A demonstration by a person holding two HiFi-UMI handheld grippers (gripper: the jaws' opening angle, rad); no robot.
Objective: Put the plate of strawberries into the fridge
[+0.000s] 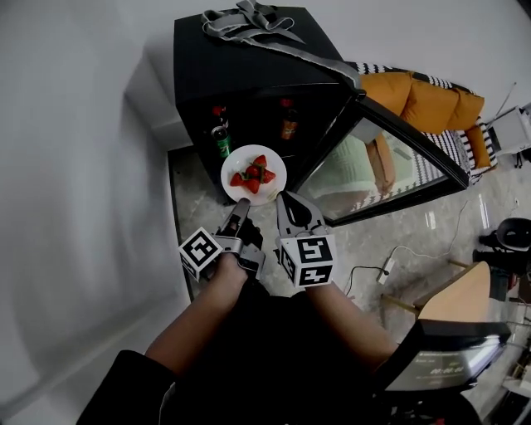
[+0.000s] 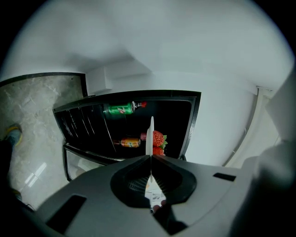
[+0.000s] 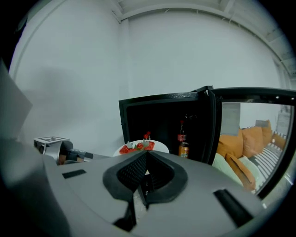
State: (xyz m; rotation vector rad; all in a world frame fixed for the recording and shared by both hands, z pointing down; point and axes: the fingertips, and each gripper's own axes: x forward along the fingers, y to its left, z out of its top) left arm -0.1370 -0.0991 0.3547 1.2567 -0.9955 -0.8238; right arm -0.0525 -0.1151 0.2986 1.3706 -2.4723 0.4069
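Observation:
A white plate (image 1: 267, 192) with several strawberries (image 1: 253, 175) hangs in front of the open black fridge (image 1: 241, 70). My left gripper (image 1: 240, 208) is shut on the plate's near rim. In the left gripper view the plate (image 2: 151, 132) stands edge-on between the jaws of that left gripper (image 2: 151, 155), strawberries (image 2: 158, 139) to its right. My right gripper (image 1: 284, 199) is shut, its tip at the plate's near right edge. In the right gripper view the plate (image 3: 158, 146) lies flat just beyond the closed tip of this right gripper (image 3: 146, 154); whether they touch is unclear.
The glass fridge door (image 1: 390, 158) swings out to the right. Inside stand a green bottle (image 1: 221, 139) and a red-capped bottle (image 1: 288, 123). A grey strap (image 1: 249, 23) lies on the fridge top. An orange-cushioned sofa (image 1: 427, 100) and a floor cable (image 1: 386, 267) are at right.

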